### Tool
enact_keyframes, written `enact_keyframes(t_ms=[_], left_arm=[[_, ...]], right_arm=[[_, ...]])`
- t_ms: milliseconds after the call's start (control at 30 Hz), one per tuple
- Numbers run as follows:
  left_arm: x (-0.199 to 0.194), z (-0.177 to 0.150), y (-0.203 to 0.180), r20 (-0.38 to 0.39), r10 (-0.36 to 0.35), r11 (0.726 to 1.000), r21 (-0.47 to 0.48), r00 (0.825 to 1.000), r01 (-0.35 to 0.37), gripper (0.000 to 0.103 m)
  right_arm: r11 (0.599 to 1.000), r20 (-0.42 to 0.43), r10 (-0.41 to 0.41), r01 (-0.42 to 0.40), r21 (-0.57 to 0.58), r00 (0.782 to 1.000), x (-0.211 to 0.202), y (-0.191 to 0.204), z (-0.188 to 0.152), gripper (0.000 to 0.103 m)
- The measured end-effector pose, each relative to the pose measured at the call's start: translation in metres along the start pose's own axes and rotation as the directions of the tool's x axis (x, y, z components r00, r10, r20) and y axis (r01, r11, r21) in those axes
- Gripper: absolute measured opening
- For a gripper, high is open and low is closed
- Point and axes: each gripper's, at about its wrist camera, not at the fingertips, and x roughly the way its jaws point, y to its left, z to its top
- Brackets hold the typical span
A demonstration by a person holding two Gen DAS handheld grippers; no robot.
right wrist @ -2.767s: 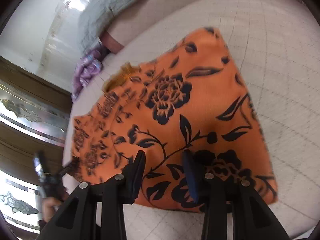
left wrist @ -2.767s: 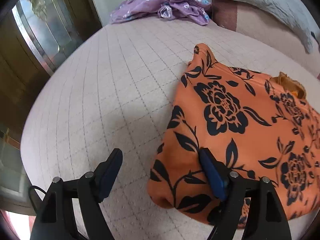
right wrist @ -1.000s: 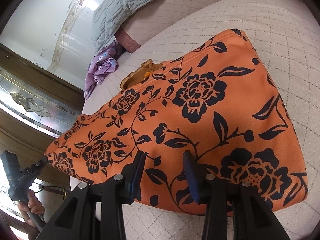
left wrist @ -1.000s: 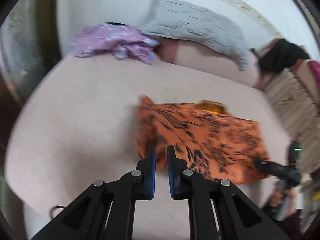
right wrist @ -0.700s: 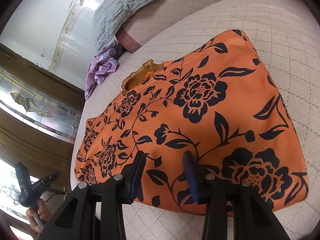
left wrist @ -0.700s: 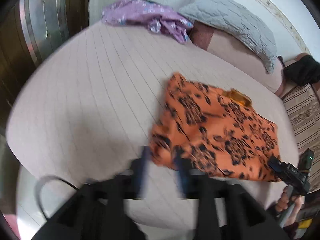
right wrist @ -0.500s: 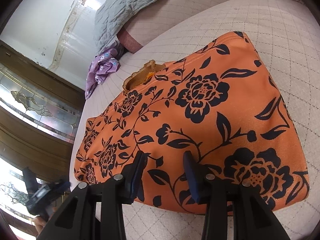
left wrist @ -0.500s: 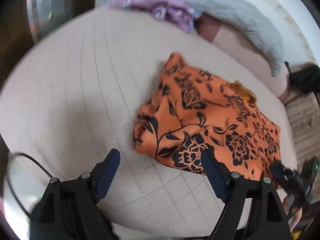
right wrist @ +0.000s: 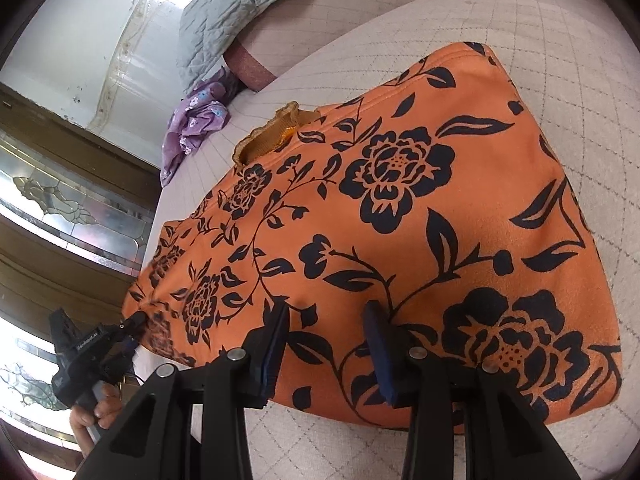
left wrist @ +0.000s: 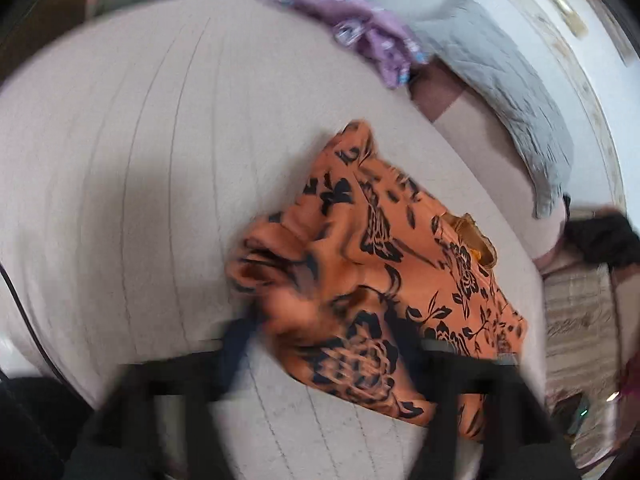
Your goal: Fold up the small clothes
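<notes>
An orange garment (right wrist: 400,220) printed with black flowers lies spread on the quilted bed (right wrist: 560,60), a frilly orange trim (right wrist: 276,128) showing at its far edge. My right gripper (right wrist: 326,344) rests partly open at the near hem, fingertips on the cloth, nothing pinched. The left wrist view is blurred. There my left gripper (left wrist: 324,344) stands wide open, with the bunched near corner of the garment (left wrist: 340,280) between its fingers. In the right wrist view a hand (right wrist: 92,412) holds the left gripper (right wrist: 134,320) at the garment's left corner.
A crumpled purple garment (left wrist: 360,28) and a grey quilted pillow (left wrist: 500,80) lie at the head of the bed. A wooden cabinet with patterned glass (right wrist: 60,200) stands beyond the bed's left side. A dark bundle (left wrist: 600,240) sits at the far right.
My left gripper went from shut to wide open, rolled and sank onto the garment's left corner. The right gripper kept still on the near hem.
</notes>
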Motion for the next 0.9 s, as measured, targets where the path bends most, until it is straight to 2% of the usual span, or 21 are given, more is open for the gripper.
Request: enact_keyframes(t_ms=[100, 133, 167, 200, 267, 367, 500, 667, 767, 800, 900], left_arm=[[0.017, -0.001, 0.008, -0.041, -0.024, 0.997, -0.069, 0.999, 0.021, 0.080], [0.018, 0.001, 0.006, -0.028, -0.015, 0.998, -0.063, 0.999, 0.013, 0.075], [0.017, 0.000, 0.004, -0.014, -0.013, 0.999, -0.049, 1.000, 0.012, 0.043], [0.018, 0.001, 0.000, -0.012, -0.009, 1.000, -0.027, 1.000, 0.009, 0.027], [0.017, 0.004, -0.012, -0.006, 0.016, 1.000, 0.027, 1.000, -0.016, 0.021], [0.002, 0.005, -0.028, 0.034, 0.019, 0.994, 0.105, 0.999, -0.022, 0.017], [-0.024, -0.003, -0.074, 0.106, -0.006, 0.962, 0.274, 0.994, -0.023, 0.012], [-0.048, -0.024, -0.141, 0.123, -0.054, 0.887, 0.461, 0.991, -0.009, 0.008], [-0.052, -0.050, -0.183, 0.105, -0.089, 0.825, 0.565, 0.990, 0.014, 0.008], [-0.050, -0.063, -0.201, 0.091, -0.094, 0.796, 0.605, 0.991, 0.020, 0.008], [-0.039, -0.092, -0.241, 0.041, -0.121, 0.732, 0.678, 0.992, 0.061, 0.008]], right_arm=[[1.000, -0.003, 0.004, -0.004, 0.005, 1.000, 0.000, -0.001, 0.000, 0.043], [1.000, -0.004, 0.004, -0.004, 0.004, 1.000, 0.000, -0.001, 0.000, 0.043], [1.000, -0.004, 0.003, -0.003, 0.002, 1.000, -0.001, -0.001, 0.000, 0.043], [1.000, -0.004, 0.002, -0.002, 0.000, 1.000, -0.001, -0.001, 0.000, 0.043], [1.000, -0.005, 0.005, -0.005, 0.002, 1.000, -0.002, -0.001, 0.000, 0.043], [1.000, -0.003, 0.019, -0.019, 0.022, 1.000, -0.004, -0.004, 0.000, 0.043], [0.997, 0.022, 0.037, -0.039, 0.061, 0.999, -0.011, -0.009, 0.002, 0.043], [0.985, 0.095, 0.062, -0.077, 0.157, 0.994, -0.030, -0.030, 0.008, 0.044], [0.965, 0.164, 0.084, -0.121, 0.234, 0.983, -0.050, -0.053, 0.009, 0.044], [0.957, 0.194, 0.088, -0.137, 0.255, 0.977, -0.059, -0.061, 0.009, 0.044], [0.921, 0.272, 0.141, -0.227, 0.316, 0.952, -0.081, -0.086, 0.007, 0.044]])
